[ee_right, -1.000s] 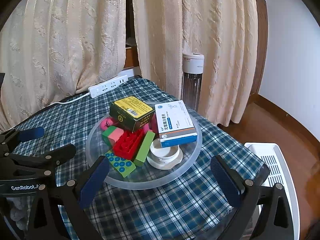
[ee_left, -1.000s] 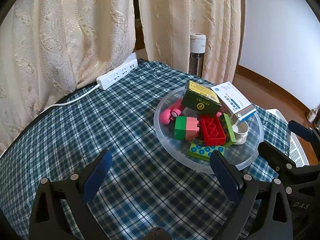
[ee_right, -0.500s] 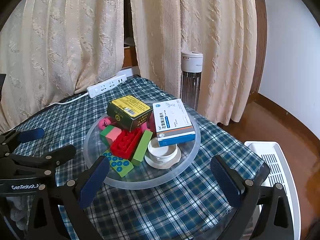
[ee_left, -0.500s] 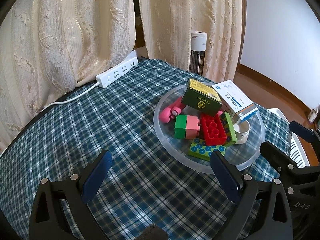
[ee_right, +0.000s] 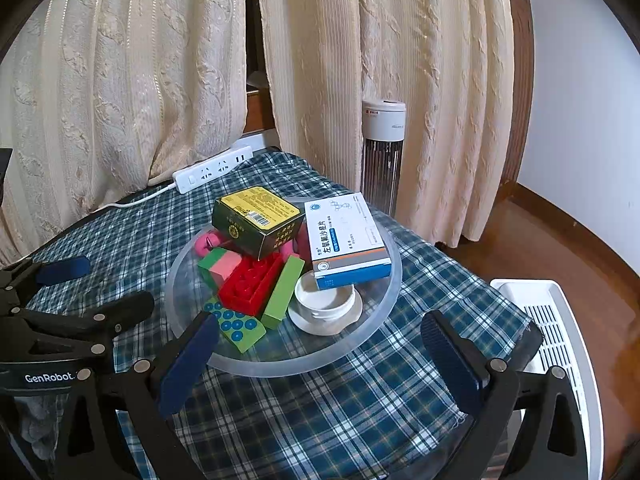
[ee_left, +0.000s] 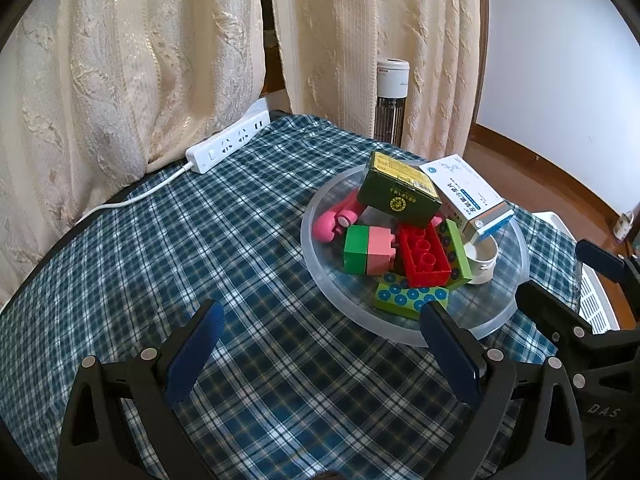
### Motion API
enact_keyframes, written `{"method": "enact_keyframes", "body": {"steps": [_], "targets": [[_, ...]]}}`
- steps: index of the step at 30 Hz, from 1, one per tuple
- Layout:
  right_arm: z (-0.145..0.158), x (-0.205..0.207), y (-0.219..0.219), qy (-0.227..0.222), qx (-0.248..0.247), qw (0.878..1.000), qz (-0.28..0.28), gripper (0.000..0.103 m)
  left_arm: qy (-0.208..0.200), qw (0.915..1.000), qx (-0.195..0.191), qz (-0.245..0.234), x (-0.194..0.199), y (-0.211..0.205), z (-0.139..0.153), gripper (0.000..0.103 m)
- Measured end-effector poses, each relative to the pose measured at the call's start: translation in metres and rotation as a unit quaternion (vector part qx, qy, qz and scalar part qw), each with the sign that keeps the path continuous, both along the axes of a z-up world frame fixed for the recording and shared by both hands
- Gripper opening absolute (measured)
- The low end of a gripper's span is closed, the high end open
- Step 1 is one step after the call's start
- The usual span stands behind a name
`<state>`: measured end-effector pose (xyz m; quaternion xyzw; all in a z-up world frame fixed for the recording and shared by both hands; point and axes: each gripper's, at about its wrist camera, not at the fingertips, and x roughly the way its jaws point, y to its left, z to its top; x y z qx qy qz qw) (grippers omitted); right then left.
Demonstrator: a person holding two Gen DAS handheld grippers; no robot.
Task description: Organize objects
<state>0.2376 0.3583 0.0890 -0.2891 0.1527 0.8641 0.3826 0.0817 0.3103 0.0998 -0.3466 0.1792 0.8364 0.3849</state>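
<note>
Both grippers hover low over the plaid bench, jaws wide, nothing held — left gripper (ee_left: 318, 344) at 7 o'clock of the clear dish (ee_right: 384, 304), right gripper (ee_right: 320, 354) at its 6 o'clock edge. In the dish, near to far: dotted green brick (ee_right: 236, 328), white jar lid (ee_right: 326, 304), red brick (ee_right: 252, 284), green/pink brick (ee_left: 366, 250), then dark green box (ee_right: 258, 220) & white med box (ee_right: 346, 236) propped on top.

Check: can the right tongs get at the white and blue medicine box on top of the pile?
Probably yes. The white and blue medicine box lies uppermost in the clear round plastic tray, nothing over it, and the right tongs are open, facing it.
</note>
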Motion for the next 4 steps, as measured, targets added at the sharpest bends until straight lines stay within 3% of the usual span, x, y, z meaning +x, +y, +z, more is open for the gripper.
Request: {"method": "enact_keyframes", "body": {"steps": [4], "targets": [[-0.0010, -0.0017, -0.0002, -0.001, -0.001, 1.000, 0.001, 0.103, 0.002, 1.0000, -0.002, 0.000, -0.0004, -0.0007, -0.0005, 0.099]]}}
